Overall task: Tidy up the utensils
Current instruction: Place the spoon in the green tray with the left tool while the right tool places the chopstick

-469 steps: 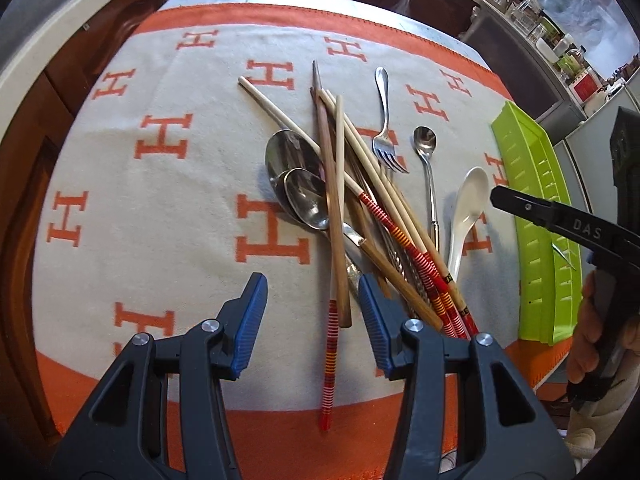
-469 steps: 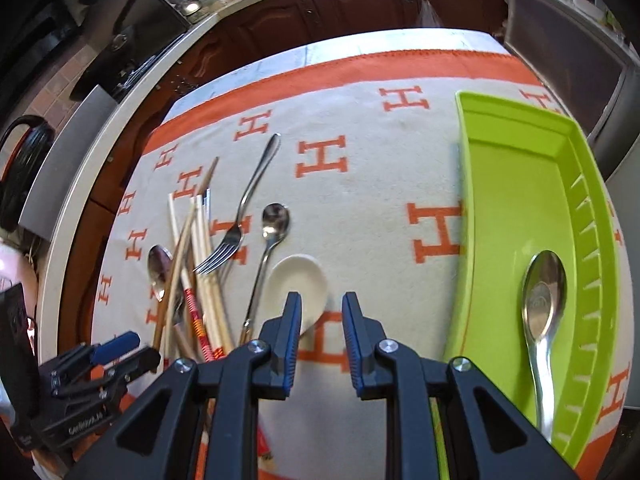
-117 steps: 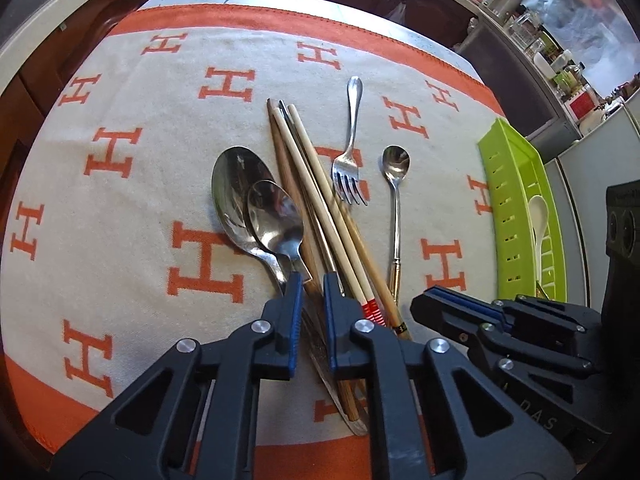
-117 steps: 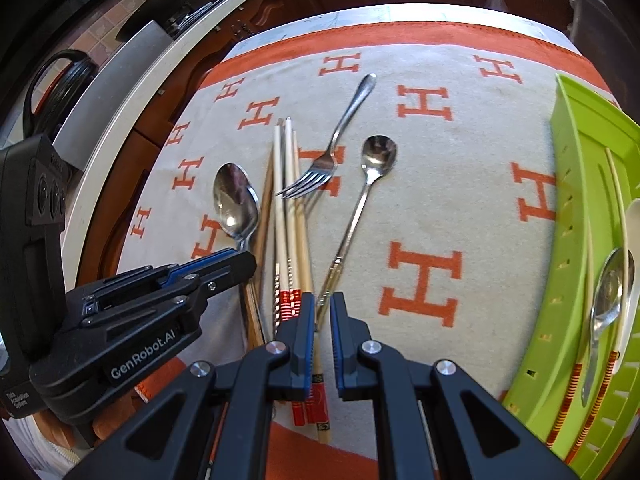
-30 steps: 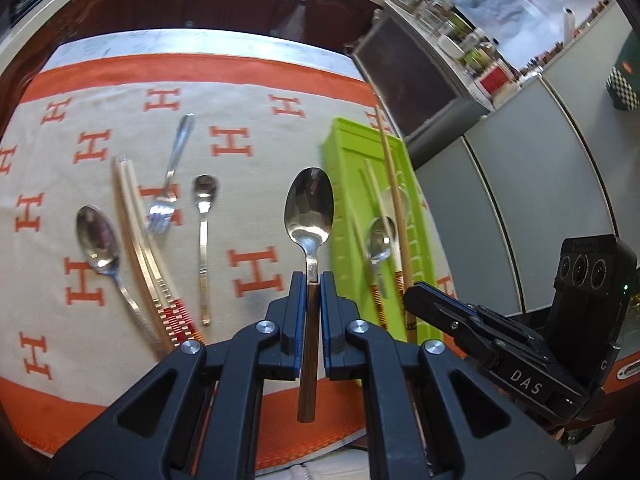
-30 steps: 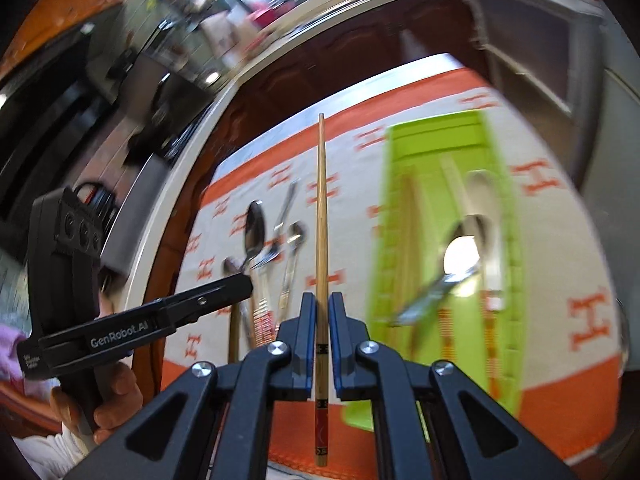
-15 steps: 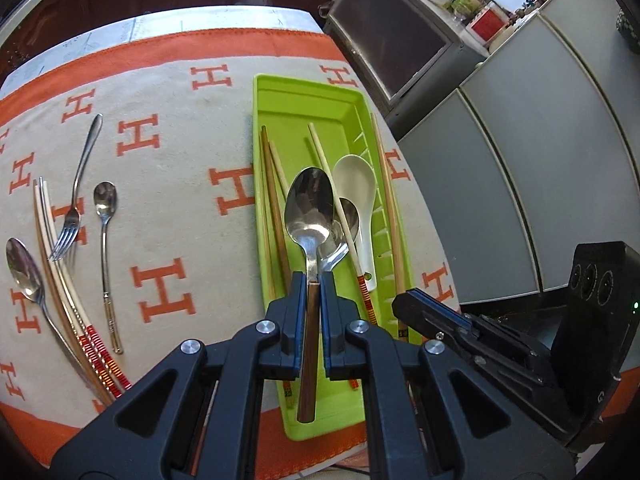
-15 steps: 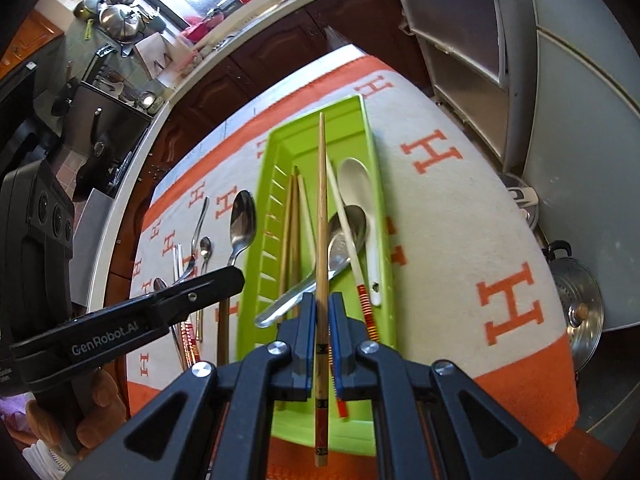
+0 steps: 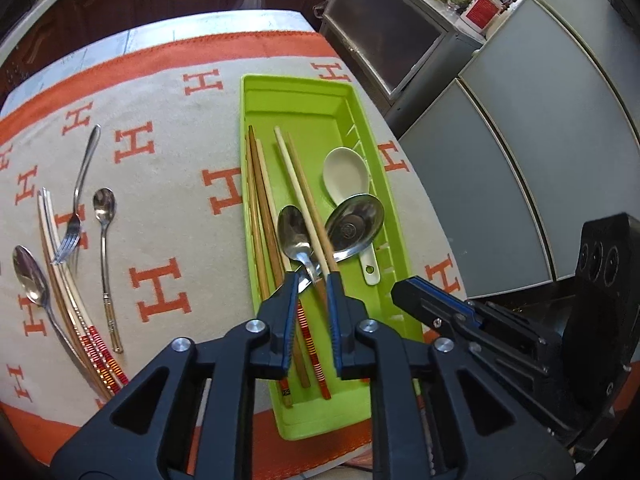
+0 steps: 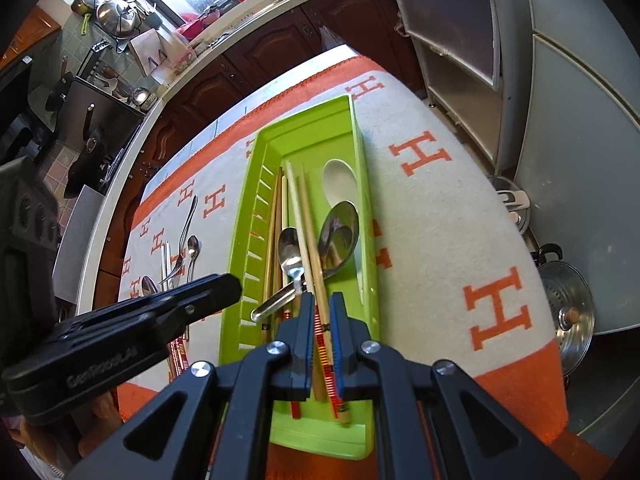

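At about 9 o'clock in the left wrist view, a big spoon, some chopsticks, a fork and a small spoon lie on the orange and white cloth that covers the counter. In the middle sits the green tray. It holds more chopsticks, two metal spoons and a white spoon. The left tongs are released, with a gap between the tips, over the near end of the tray. At 4 o'clock, the right tongs are also released, just above a chopstick lying in the tray.
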Action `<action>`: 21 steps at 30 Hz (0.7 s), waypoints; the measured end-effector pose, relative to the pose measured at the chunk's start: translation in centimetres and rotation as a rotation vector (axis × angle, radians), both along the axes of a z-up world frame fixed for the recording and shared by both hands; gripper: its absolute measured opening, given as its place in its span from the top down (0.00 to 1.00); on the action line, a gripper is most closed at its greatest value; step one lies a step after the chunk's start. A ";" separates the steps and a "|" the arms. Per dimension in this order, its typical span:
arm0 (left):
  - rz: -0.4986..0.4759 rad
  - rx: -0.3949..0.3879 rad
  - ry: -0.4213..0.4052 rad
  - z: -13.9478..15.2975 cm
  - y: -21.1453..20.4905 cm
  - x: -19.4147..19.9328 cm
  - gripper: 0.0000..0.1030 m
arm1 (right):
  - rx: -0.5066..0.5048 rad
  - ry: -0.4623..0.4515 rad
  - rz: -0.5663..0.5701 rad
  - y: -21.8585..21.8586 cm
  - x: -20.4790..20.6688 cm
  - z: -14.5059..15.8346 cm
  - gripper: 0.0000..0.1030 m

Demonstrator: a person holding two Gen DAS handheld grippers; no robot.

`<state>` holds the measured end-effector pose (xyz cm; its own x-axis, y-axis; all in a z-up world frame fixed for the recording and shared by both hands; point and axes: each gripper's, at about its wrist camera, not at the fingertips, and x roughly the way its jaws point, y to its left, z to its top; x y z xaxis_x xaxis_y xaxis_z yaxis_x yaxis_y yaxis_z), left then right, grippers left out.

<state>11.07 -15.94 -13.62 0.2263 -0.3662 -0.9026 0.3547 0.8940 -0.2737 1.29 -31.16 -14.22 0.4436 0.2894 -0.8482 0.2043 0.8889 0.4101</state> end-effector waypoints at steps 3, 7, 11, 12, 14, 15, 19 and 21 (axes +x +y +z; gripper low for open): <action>0.010 0.007 -0.034 1.1 1.0 -0.7 0.72 | -0.006 -0.003 -0.004 0.0 -0.3 0.3 0.93; 0.034 0.038 -0.074 2.2 2.6 -1.2 0.70 | -0.012 -0.005 -0.005 0.1 -0.6 0.5 0.93; 0.065 0.068 -0.097 2.6 5.0 -1.9 0.70 | -0.021 -0.001 -0.008 0.4 -0.8 0.6 0.93; 0.075 0.077 -0.102 2.6 5.7 -2.1 0.70 | -0.023 -0.001 -0.006 0.5 -0.8 0.7 0.93; 0.098 0.096 -0.110 2.6 7.2 -2.4 0.69 | -0.028 -0.002 0.001 0.9 -1.0 0.8 0.93; 0.113 0.104 -0.110 2.5 8.0 -2.6 0.69 | -0.030 -0.002 0.004 1.1 -1.0 0.8 0.93; 0.158 0.118 -0.104 2.2 10.9 -3.3 0.69 | -0.042 -0.003 0.022 2.1 -1.2 1.1 0.93; 0.186 0.122 -0.096 1.9 12.5 -3.6 0.69 | -0.049 -0.004 0.033 2.7 -1.3 1.3 0.93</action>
